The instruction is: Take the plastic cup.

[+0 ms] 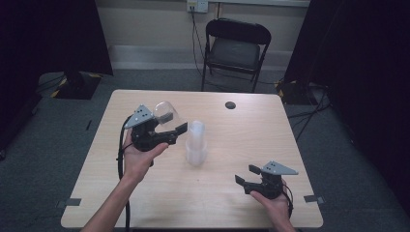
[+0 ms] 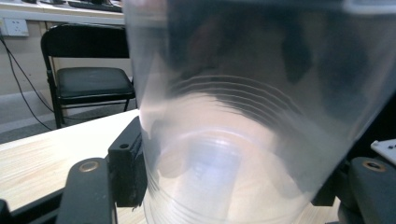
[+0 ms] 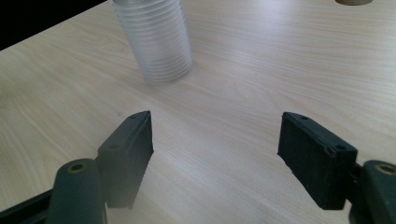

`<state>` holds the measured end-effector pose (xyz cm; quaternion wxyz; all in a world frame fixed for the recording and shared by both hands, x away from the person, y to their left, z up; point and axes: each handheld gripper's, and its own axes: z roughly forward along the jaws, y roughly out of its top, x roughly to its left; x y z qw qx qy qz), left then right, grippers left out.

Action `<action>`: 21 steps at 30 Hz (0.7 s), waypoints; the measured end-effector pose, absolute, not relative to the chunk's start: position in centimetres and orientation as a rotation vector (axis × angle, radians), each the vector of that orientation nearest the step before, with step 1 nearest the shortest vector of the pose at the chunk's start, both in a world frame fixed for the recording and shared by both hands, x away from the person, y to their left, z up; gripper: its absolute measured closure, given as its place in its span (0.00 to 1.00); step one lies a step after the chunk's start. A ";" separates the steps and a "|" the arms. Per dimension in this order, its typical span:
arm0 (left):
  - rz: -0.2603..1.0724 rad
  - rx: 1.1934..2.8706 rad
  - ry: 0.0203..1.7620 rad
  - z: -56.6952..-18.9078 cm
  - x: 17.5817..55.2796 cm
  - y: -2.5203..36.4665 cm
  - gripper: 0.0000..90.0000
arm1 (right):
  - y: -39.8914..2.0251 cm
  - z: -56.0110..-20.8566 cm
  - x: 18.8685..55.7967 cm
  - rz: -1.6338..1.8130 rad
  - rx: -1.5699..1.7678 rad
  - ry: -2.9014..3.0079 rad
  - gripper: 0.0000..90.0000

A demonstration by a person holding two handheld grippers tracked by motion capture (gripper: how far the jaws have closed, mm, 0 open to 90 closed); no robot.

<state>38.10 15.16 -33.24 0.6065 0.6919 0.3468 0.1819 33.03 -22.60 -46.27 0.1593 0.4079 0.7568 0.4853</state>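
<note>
A clear plastic cup (image 1: 164, 111) hangs tilted above the left half of the wooden table (image 1: 241, 130), with my left gripper (image 1: 172, 123) shut on it. In the left gripper view the cup (image 2: 243, 116) stands between the two black pads, its ribbed wall pressed on both sides. Just to its right a stack of clear cups (image 1: 196, 143) stands upright on the table. My right gripper (image 1: 246, 174) rests low near the front right corner, open, with nothing between its pads. The right gripper view has the stack (image 3: 156, 42) ahead and to the left of the open gripper (image 3: 215, 144).
A dark round hole (image 1: 230, 105) sits in the tabletop near the far edge. A black folding chair (image 1: 235, 48) stands behind the table, against the wall. Bare wood lies between the stack and the right gripper.
</note>
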 end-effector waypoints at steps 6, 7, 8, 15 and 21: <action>0.390 1.629 0.803 -34.3 37.5 15.2 0.35 | -22.0 -46.2 32.8 1.371 1.126 2.166 0.33; 0.388 1.636 0.808 -34.5 37.4 15.1 0.35 | -22.0 -46.2 32.8 1.371 1.126 2.166 0.33; 0.362 1.640 0.810 -34.8 37.2 15.1 0.35 | -21.8 -46.2 32.7 1.376 1.114 2.161 0.34; 0.336 1.674 0.816 -36.2 36.0 14.9 0.35 | -21.2 -46.1 32.4 1.374 1.078 2.178 0.34; 0.274 1.709 0.820 -37.4 35.0 14.1 0.35 | -20.8 -46.0 32.1 1.385 1.048 2.187 0.37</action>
